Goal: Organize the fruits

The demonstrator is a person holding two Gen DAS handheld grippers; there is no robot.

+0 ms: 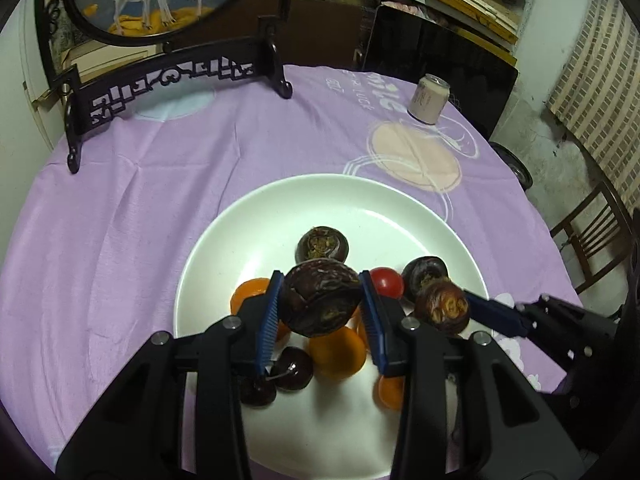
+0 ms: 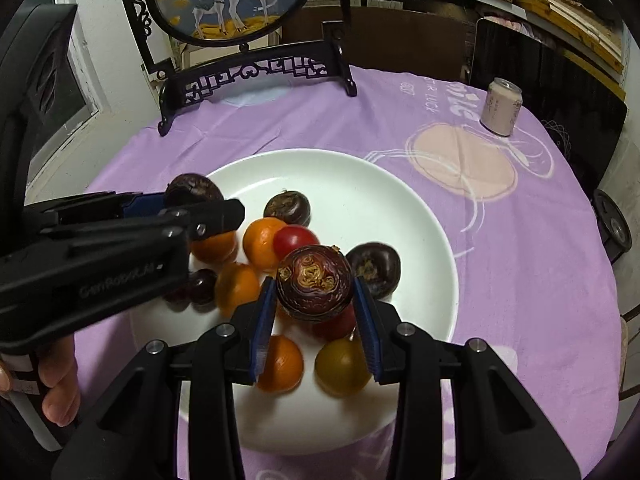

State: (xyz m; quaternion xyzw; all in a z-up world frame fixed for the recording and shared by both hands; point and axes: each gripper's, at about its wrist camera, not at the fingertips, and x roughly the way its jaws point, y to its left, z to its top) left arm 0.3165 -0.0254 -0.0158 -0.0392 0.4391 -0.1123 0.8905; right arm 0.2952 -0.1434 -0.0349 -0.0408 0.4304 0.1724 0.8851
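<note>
Both grippers carry a dark, ridged water chestnut directly above the white plate (image 2: 420, 208), so the coming move turns on what lies under each one. The left gripper (image 1: 320, 300) has its jaws clamped on a water chestnut (image 1: 322, 300) by its flanks, the flat, wider face tilted toward the camera; it hangs over the left part of the pile, above an orange kumquat (image 1: 338, 354) and two dark cherries (image 1: 294, 368). The right gripper (image 2: 316, 292) has its jaws pressed onto a second water chestnut (image 2: 314, 282), crown end facing the lens, above a red cherry tomato (image 2: 336, 326) and a greenish tomato (image 2: 342, 366) at the plate's near side.

Two more water chestnuts (image 2: 287, 208) rest on the plate, toward its far half, where the porcelain is bare around them. That open patch lies ahead of both grippers, slightly nearer the left one, which reaches in from the left across the plate rim. Both grippers point forward and downward, side by side, close but not touching. A drinks can (image 2: 501, 106) and a carved screen stand (image 2: 256, 68) stand well apart on the purple-clothed tabletop (image 2: 520, 260).
</note>
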